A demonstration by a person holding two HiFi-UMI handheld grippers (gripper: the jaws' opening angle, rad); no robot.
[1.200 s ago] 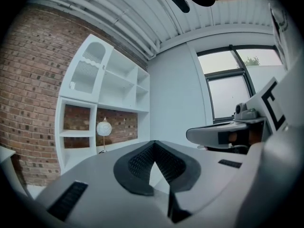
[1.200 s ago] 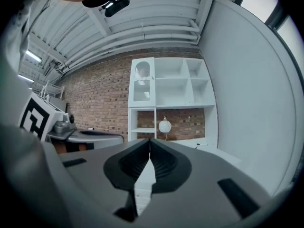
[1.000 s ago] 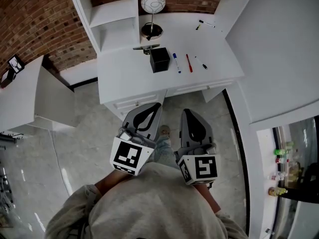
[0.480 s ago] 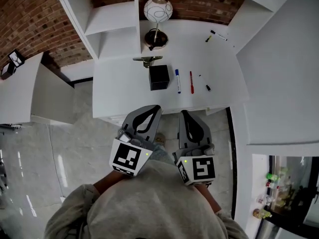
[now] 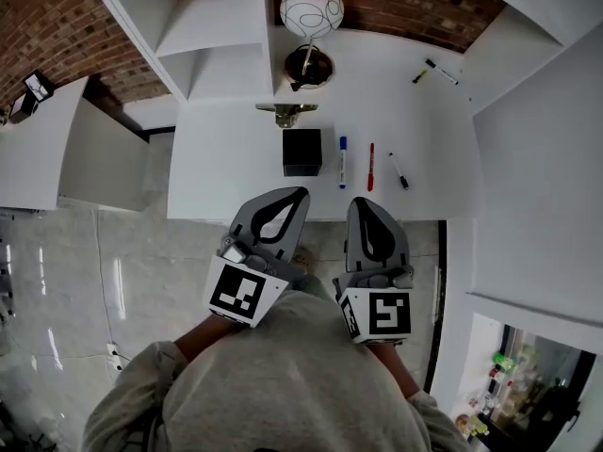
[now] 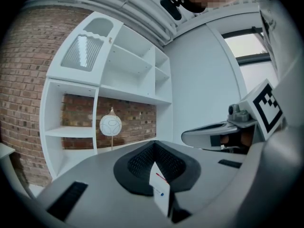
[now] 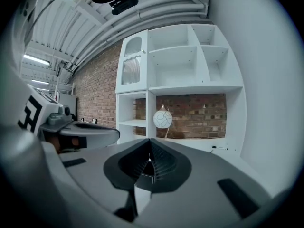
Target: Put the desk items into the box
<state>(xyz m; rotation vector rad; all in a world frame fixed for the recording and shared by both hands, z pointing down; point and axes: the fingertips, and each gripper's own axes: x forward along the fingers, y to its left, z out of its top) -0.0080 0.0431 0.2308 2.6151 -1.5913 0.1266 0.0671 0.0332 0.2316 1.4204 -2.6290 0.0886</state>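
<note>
Approach is the step in hand, by my reading: nothing has been picked up yet. Both tools hang on the near side of the black box, short of the desk it stands on. The left gripper has its jaws together with nothing between them, and the right gripper is closed and empty too.

The loose items lie to the right of the box. A blue marker is just beside it, a red pen comes next, and a black marker lies farther out. Another marker sits well behind and to the right of the box. A brass-coloured piece lies just behind it, with the lamp beyond.

The next move probably calls for reaching forward over the desk edge. One gripper would open and settle over the blue marker, the closest item to the box.
</note>
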